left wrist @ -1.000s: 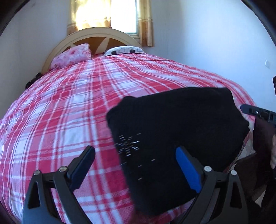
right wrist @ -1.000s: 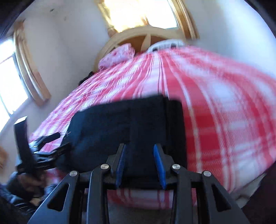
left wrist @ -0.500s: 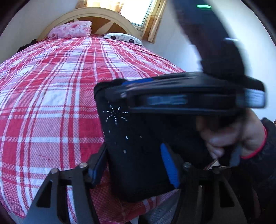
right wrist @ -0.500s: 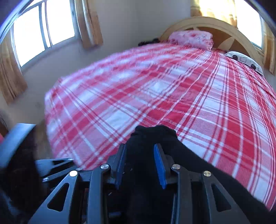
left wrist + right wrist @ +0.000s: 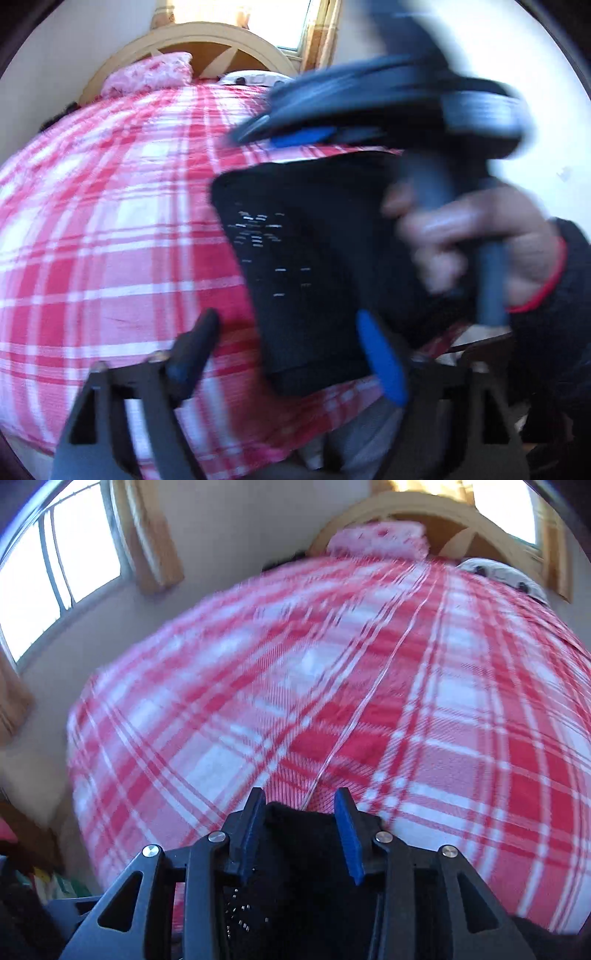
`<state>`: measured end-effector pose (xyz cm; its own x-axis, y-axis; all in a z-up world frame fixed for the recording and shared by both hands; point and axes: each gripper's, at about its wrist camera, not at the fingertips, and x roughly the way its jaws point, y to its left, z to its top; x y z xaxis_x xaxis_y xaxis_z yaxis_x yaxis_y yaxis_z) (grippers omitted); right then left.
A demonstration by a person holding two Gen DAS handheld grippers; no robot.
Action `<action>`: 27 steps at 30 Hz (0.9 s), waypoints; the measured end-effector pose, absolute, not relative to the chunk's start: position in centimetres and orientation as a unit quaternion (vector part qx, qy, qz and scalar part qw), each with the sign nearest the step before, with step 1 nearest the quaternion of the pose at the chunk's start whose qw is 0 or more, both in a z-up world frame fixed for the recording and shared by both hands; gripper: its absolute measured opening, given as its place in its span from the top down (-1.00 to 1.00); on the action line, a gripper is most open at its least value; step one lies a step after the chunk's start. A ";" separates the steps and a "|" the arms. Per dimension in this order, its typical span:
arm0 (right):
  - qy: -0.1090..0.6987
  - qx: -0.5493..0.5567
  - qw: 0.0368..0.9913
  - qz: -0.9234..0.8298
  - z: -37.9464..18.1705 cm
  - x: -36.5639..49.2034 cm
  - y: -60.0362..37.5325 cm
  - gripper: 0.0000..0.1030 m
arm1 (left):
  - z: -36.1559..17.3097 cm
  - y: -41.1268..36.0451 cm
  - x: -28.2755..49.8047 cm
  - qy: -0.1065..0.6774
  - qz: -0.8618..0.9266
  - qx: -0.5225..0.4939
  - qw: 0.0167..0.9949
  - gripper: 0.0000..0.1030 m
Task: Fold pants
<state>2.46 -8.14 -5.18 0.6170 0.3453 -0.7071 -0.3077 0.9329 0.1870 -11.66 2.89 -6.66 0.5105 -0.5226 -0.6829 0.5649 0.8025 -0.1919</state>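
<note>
The black folded pants (image 5: 314, 266) lie on the red plaid bed (image 5: 110, 240), near its front right edge, with small white stitches on top. My left gripper (image 5: 286, 350) straddles their near corner. Its jaws are opening, and the left finger (image 5: 192, 347) stands clear of the cloth. A hand (image 5: 480, 240) holds my right gripper (image 5: 280, 134), blurred, over the pants' far edge. In the right wrist view black pants fabric (image 5: 299, 834) sits low between the blue pads (image 5: 347, 834) of the right gripper (image 5: 299, 812). Those jaws are opening and a strip of plaid shows between them and the pants.
A wooden headboard (image 5: 207, 40) with a pink pillow (image 5: 147, 74) and a white pillow (image 5: 498, 572) stands at the far end. A curtained window (image 5: 55, 565) is on the left wall. The bed's near edge (image 5: 295, 443) drops off just below the pants.
The right gripper swung across with the pants' edge to their far side, and the fabric now sits lower between its slightly wider pads. The left jaws narrowed, then widened again.
</note>
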 end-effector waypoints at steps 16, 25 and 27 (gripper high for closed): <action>0.288 0.297 0.908 -0.063 -4.8 -17.6 -32.7 -0.26 | -5.0 0.9 -3.6 0.396 -0.289 -0.020 0.872 -0.95; 0.276 0.347 0.896 -0.002 -8.8 -20.0 -29.2 -0.52 | -7.0 -0.1 -5.7 0.423 -0.273 -0.005 0.864 -1.00; 0.281 0.335 0.899 -0.003 -8.9 -20.5 -28.5 -0.52 | -7.2 -0.3 -6.1 0.418 -0.269 -0.004 0.867 -1.00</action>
<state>-20.50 -28.53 -8.93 0.8418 0.1831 -0.5078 0.1942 0.7750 0.6014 -6.06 -0.26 -7.21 0.5050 -0.4706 -0.7236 0.4638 0.8549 -0.2324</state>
